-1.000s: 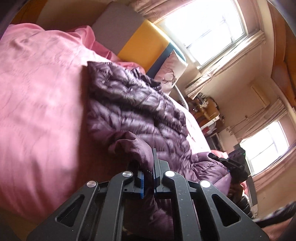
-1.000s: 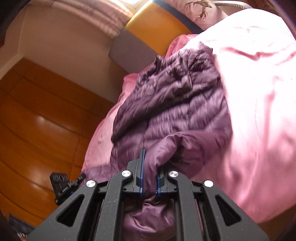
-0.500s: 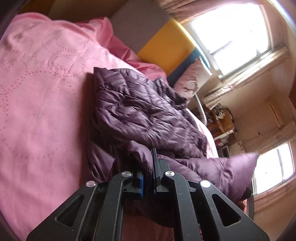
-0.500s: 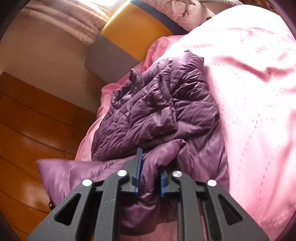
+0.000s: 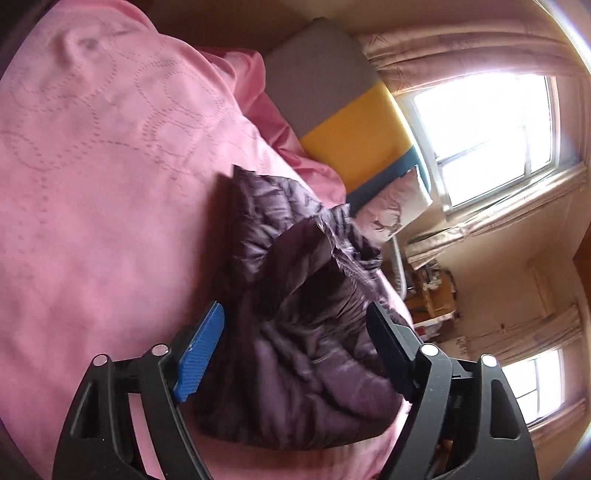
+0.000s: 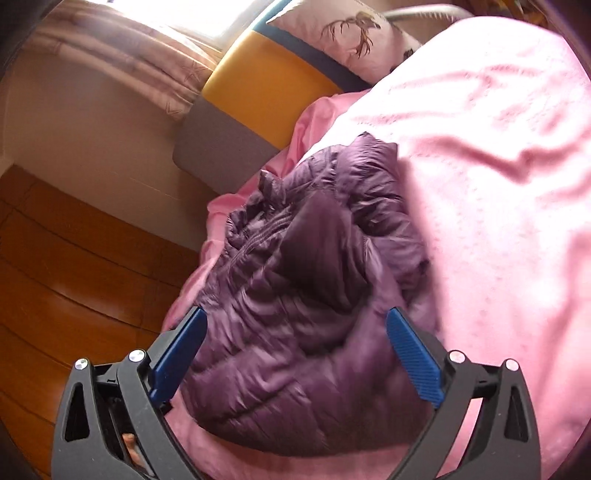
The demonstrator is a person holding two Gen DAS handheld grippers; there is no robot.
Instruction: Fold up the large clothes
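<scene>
A purple quilted down jacket (image 5: 295, 332) lies folded in a bundle on the pink bedspread (image 5: 92, 184). In the left wrist view my left gripper (image 5: 295, 314) stands over the bundle's near end, its jaws opening wide and its blue pads apart from the cloth. The same jacket (image 6: 306, 314) fills the middle of the right wrist view. My right gripper (image 6: 295, 317) is also opening, and the jacket lies loose below and between its blue fingers (image 6: 413, 354), touched by neither pad.
A grey, yellow and blue headboard cushion (image 5: 347, 122) and a deer-print pillow (image 6: 351, 33) stand at the bed's far end. Wooden floor (image 6: 74, 258) runs along the bed's left side in the right wrist view. Windows, curtains and a cluttered shelf (image 5: 432, 295) lie beyond the bed.
Both grippers held jacket cloth, carried it forward over the jacket and let go as their jaws spread wide. The jacket now lies doubled over in a shorter bundle.
</scene>
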